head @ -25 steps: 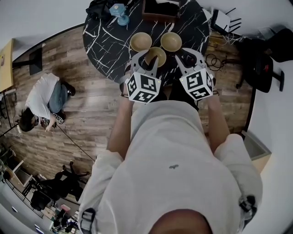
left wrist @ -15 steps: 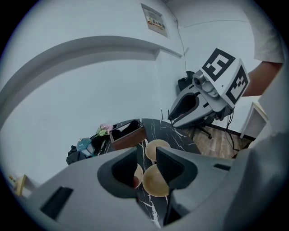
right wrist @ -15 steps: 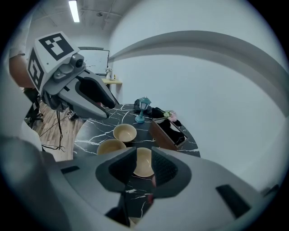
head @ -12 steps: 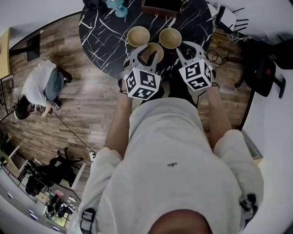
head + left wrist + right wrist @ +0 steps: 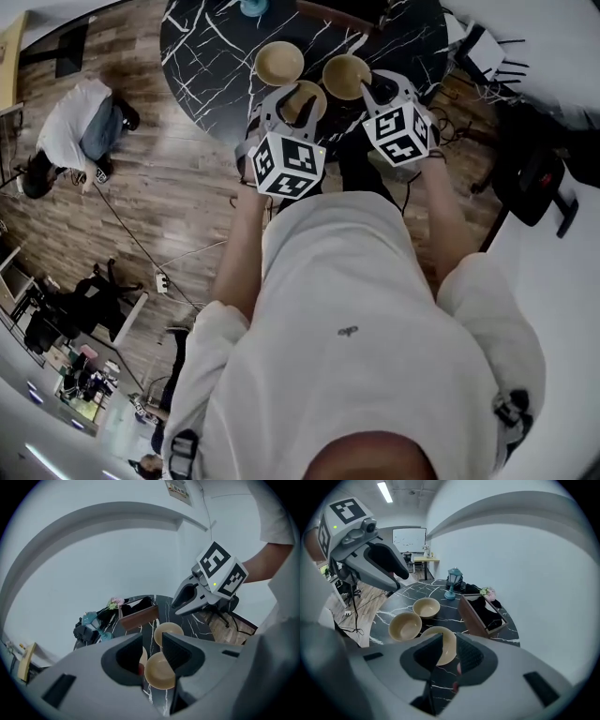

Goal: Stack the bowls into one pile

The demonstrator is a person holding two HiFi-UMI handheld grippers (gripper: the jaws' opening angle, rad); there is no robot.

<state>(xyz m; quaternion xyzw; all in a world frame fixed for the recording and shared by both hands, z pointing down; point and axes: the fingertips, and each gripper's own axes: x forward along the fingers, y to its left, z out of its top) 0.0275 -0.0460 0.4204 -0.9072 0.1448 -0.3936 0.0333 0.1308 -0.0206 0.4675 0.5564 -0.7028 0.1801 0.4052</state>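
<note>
Left claw (image 5: 152, 658) (open, empty) and right claw (image 5: 449, 649) (jaws just narrowing, nothing gripped) dropped toward three unstacked tan round bowls (image 5: 279, 63) on black marble counter (image 5: 206, 47), frame top centre; first pick looks imminent.

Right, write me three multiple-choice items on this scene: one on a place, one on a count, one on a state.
1. Where do the bowls stand?
A. on the black marbled table
B. on the wooden floor
C. inside a brown box

2. How many tan bowls are there?
A. two
B. three
C. five

3. How do the bowls stand?
A. nested in one pile
B. all upside down
C. each upright on its own

Answers:
1. A: all rest on the white-veined black top.
2. B: the right gripper view shows three.
3. C: every hollow faces up and none sits inside another.
</note>
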